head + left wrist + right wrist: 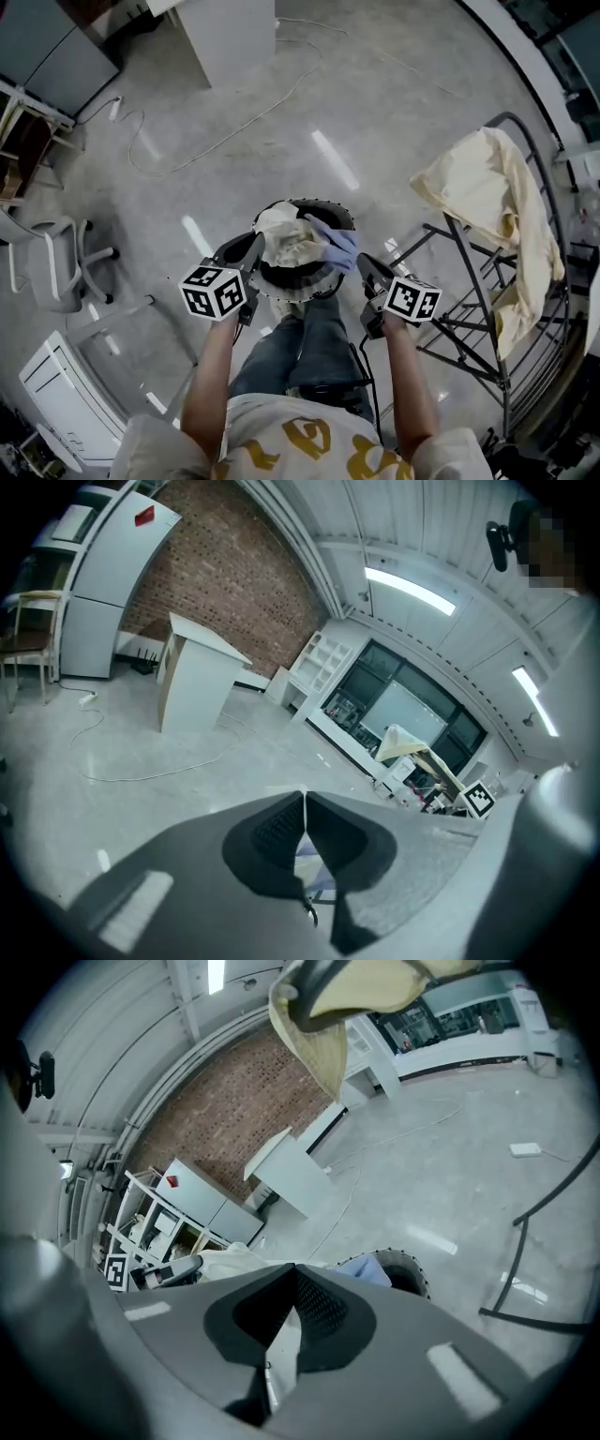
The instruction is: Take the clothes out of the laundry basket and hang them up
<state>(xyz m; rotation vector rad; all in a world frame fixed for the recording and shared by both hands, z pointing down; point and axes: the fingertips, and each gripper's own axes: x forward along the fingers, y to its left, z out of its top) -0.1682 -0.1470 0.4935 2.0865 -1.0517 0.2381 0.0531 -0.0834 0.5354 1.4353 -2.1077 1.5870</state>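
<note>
The cream garment [286, 242] and blue garment [336, 246] sit heaped in the laundry basket [330, 208], squarely between the 2 grippers: cream beside the left gripper [255, 246], blue beside the right gripper [364, 262]. Both claws are shut tip to tip, with nothing visibly pinched. The drying rack [487, 309] stands nearer the right one.

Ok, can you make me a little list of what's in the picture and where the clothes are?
basket: on the floor by the person's feet
clothes at basket: cream garment, blue garment
drying rack: right of basket, cream cloth draped over it
left gripper: jaws together, at basket's left side
right gripper: jaws together, at basket's right side
</note>
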